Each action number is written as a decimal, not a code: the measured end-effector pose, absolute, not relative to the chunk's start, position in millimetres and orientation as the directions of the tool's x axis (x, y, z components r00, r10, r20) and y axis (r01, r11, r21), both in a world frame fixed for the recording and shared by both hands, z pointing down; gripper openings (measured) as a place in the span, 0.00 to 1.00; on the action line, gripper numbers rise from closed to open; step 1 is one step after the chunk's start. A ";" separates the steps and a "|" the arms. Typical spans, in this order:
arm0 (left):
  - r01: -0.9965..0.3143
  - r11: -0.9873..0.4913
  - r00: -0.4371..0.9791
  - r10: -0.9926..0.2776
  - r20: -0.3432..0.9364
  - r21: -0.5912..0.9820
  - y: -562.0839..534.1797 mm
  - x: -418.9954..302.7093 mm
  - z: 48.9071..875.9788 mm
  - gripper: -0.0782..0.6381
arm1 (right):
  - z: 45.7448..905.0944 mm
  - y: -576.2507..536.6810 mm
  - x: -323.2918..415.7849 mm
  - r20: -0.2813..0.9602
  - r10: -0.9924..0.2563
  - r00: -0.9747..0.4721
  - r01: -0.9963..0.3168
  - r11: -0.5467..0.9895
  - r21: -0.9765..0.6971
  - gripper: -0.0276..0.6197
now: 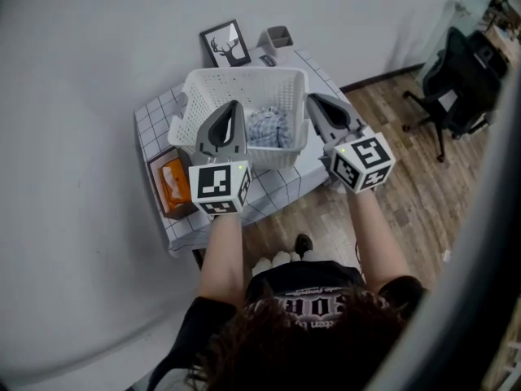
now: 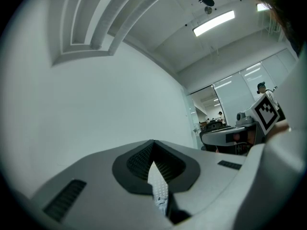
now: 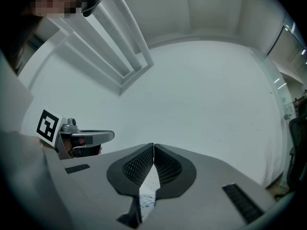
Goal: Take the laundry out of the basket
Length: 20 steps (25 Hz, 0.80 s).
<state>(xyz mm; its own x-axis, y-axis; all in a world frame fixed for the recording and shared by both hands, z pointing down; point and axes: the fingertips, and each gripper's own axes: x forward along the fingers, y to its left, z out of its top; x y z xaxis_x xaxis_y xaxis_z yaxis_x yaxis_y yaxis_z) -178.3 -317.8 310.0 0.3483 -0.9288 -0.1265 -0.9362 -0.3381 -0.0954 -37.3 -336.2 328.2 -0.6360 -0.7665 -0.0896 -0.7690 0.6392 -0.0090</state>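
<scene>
left claw (image 1: 231, 106): closed, empty | right claw (image 1: 314, 100): closed, empty | laundry (image 1: 269, 127): in basket (image 1: 244, 80), between both claws

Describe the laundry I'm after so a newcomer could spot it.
Find the small table with the grid-patterned top against the white wall. On it stands a white perforated basket; the crumpled blue-and-white checked cloth inside is the only fabric there.
</scene>
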 end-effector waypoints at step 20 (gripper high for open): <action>-0.668 -0.709 0.722 -0.691 0.034 -0.226 -377.6 -121.0 303.9 0.11 | 337.3 -398.6 -1.2 -0.083 -0.756 -0.649 -0.755 0.653 -0.051 0.09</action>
<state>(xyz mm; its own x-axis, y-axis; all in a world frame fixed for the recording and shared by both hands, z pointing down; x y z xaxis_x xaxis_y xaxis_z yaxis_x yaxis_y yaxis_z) -121.0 -377.6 303.9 0.7222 -0.6908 0.0344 -0.6677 -0.7093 -0.2261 -1.2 -398.6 337.3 -0.6488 -0.7565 -0.0827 -0.7553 0.6534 -0.0514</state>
